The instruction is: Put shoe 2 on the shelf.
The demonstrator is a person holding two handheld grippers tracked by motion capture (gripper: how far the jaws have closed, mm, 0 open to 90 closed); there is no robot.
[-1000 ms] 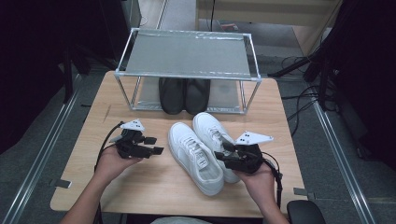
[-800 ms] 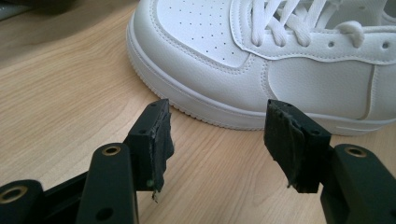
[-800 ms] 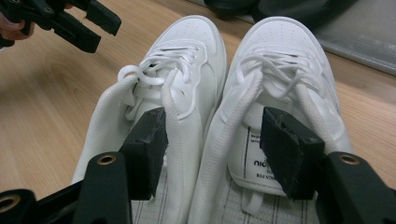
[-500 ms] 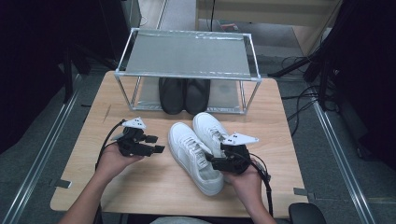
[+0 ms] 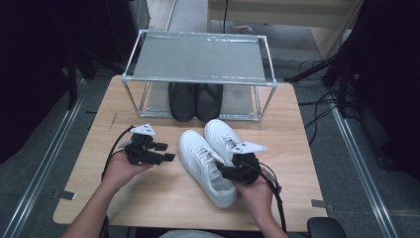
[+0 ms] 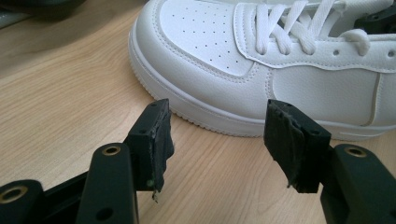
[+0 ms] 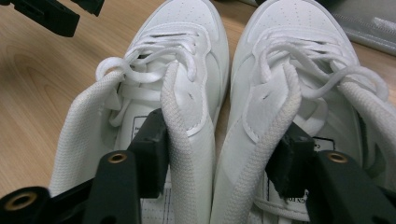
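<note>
Two white sneakers stand side by side mid-table, the left one (image 5: 198, 158) (image 7: 187, 56) and the right one (image 5: 223, 134) (image 7: 299, 46), toes pointing away. My right gripper (image 5: 225, 173) (image 7: 219, 149) is at their heel ends with one jaw down inside each shoe. Its jaws have just been closing and now pinch the two inner collars together. To the left of the shoes my left gripper (image 5: 166, 151) (image 6: 217, 140) hovers open over bare wood, aimed at the side of the left sneaker (image 6: 280, 70), with nothing between its jaws.
A metal rack (image 5: 198, 57) stands at the back of the wooden table (image 5: 148, 198), with a pair of black shoes (image 5: 195, 101) on the table under its shelf. The table's front edge runs just behind my hands.
My right gripper has shifted left and down onto the sneakers' heel openings and its jaws have drawn together on the inner collars. The left gripper has stayed where it was.
</note>
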